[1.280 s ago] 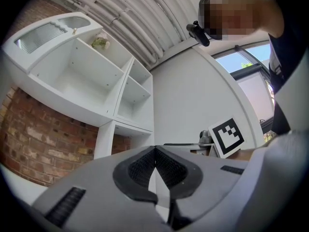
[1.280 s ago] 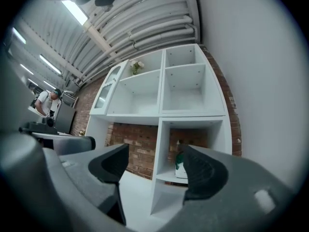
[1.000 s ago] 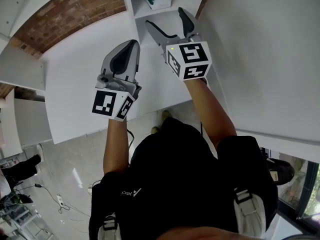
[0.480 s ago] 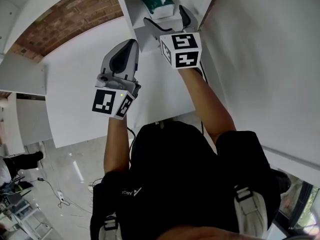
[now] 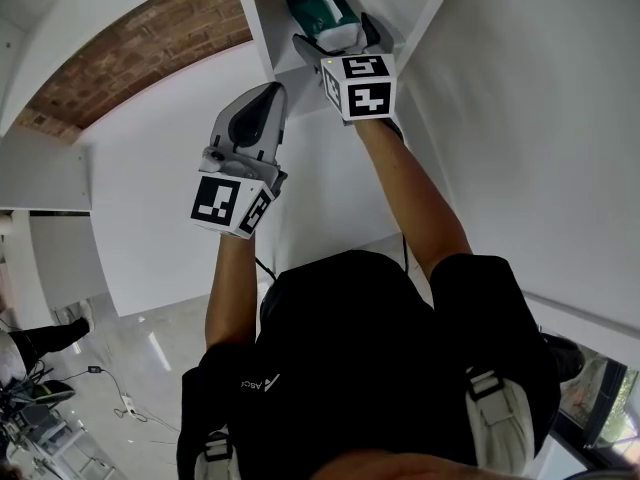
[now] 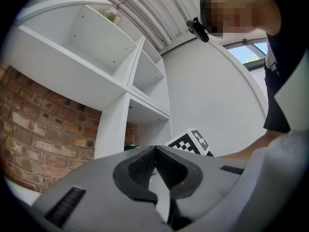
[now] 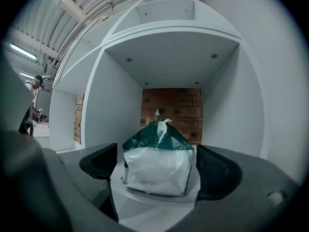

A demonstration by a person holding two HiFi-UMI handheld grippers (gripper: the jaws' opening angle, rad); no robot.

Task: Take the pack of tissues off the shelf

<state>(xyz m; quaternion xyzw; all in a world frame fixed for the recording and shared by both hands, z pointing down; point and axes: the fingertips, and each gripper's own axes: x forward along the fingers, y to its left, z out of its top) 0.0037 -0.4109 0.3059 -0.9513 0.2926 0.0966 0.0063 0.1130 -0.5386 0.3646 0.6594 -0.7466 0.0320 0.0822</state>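
Note:
The pack of tissues [image 7: 157, 163] is green on top and white in front, with a tissue poking up. It lies in a compartment of the white shelf [image 7: 111, 124]; it also shows in the head view as the pack [image 5: 322, 12]. My right gripper [image 7: 157, 170] reaches into that compartment, its jaws opening wide, one on each side of the pack with a gap at each pad. From above, the right gripper [image 5: 335, 38] sits at the compartment's mouth. My left gripper [image 5: 250, 118] hangs lower left, shut and empty, as the left gripper [image 6: 155, 166] view confirms.
The shelf's side walls [image 7: 227, 115] stand close on both sides of the right gripper, with a brick back wall [image 7: 171, 103] behind the pack. More shelf compartments [image 6: 111, 57] rise above. A plain white wall [image 5: 540, 118] runs along the right.
My right gripper has moved up and forward into the shelf compartment, its jaws now on either side of the pack. The left gripper has barely shifted.

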